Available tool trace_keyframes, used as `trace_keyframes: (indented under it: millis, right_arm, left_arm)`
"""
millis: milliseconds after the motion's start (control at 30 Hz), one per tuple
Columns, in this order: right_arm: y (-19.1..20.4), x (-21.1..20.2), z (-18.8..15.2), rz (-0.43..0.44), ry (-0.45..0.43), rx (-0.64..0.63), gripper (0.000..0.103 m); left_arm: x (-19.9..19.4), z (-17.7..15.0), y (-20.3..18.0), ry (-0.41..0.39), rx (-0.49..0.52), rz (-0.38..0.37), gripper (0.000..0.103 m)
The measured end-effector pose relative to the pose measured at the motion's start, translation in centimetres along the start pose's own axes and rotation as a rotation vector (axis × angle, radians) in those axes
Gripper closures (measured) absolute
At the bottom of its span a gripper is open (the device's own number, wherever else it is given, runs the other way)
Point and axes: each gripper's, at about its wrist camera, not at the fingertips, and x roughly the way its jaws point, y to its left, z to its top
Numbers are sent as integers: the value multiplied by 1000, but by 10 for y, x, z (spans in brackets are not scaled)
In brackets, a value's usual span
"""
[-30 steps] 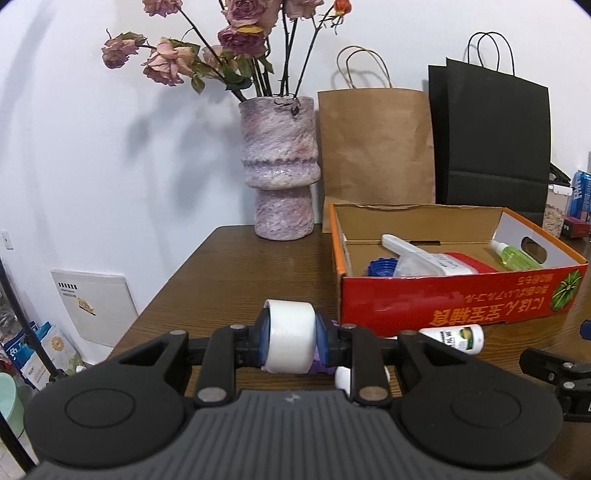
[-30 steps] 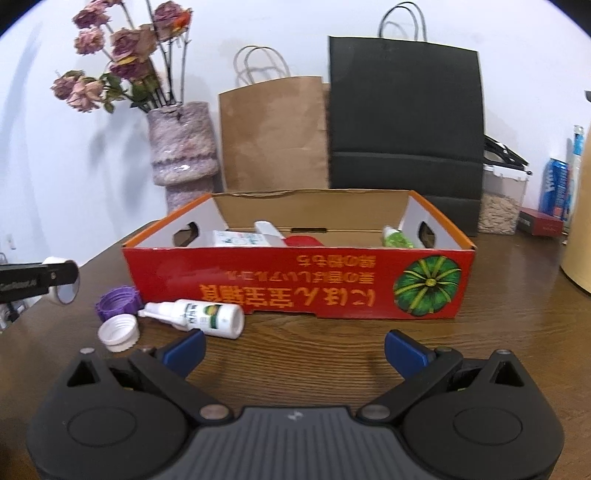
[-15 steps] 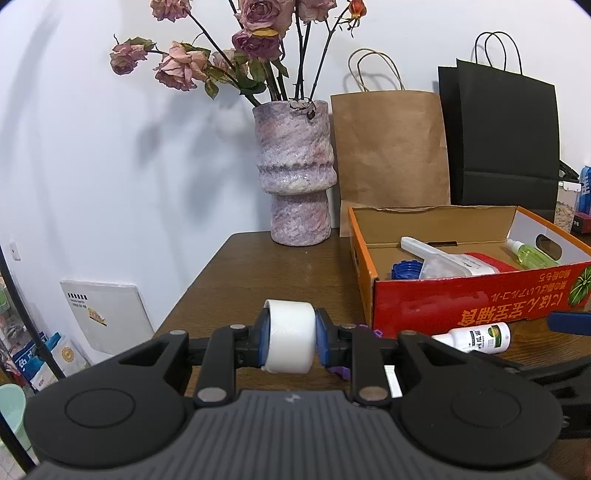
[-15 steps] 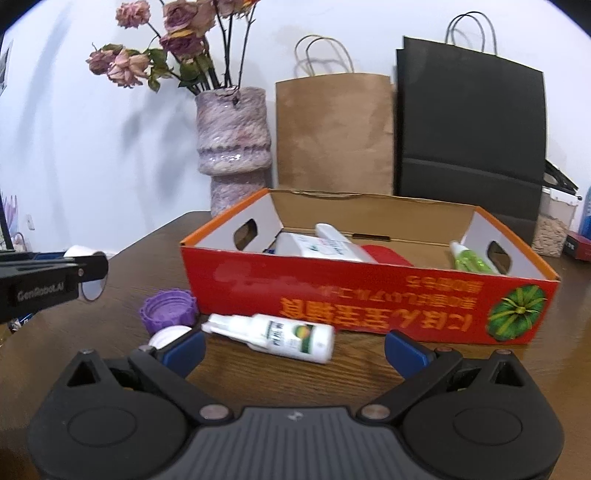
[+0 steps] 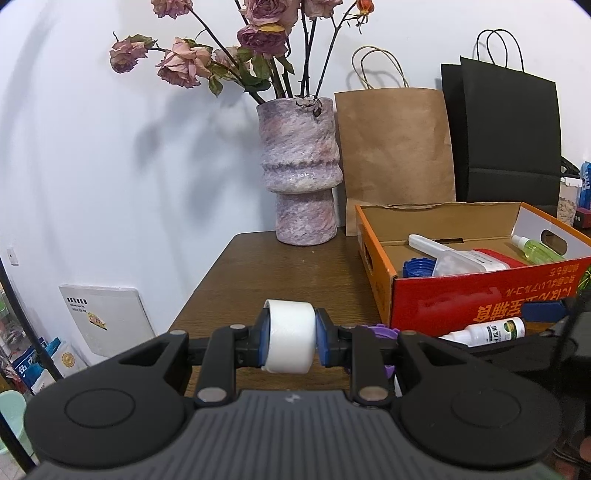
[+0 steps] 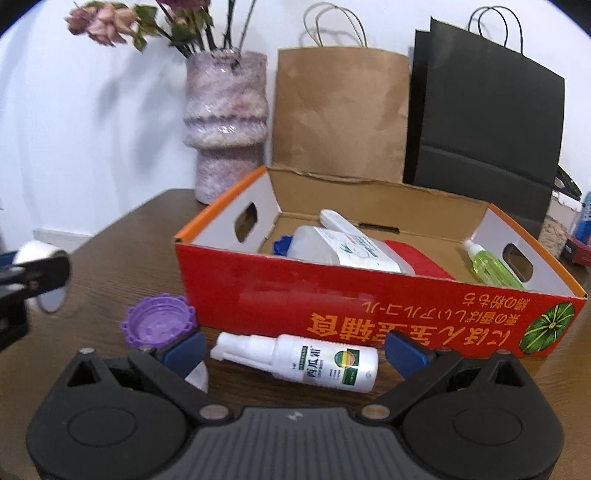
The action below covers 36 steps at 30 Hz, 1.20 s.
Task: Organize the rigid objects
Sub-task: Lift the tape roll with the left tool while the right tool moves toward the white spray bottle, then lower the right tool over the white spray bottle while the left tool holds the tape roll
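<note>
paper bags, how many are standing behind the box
2. A brown paper bag stands against the wall beside the vase, and a black paper bag stands to its right, both behind the red cardboard box. None looks hidden.

White cap half behind the right tool's finger; rose heads cut off, blurred.

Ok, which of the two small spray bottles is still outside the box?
The white spray bottle, lying on the table against the red box front; the green spray bottle already lies inside.
</note>
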Motion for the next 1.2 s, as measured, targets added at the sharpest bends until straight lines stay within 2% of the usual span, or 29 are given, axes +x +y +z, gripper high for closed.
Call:
trace_keyframes:
  millis: [367,733,900,1200]
  right_arm:
    - [6,15,4,-43,40,41,0]
    - [1,9,-2,-17,54,50,0]
    - [2,6,0,-19,29,61,0]
    - [2,21,0,-71,82,76,0]
  left_arm:
    - [2,0,3,5,2,-3,78]
    - [0,0,4,-1,-3,-4,78]
    - [1,0,4,-1,-5,-3,78]
    - [0,0,4,-4,-7,-1,78]
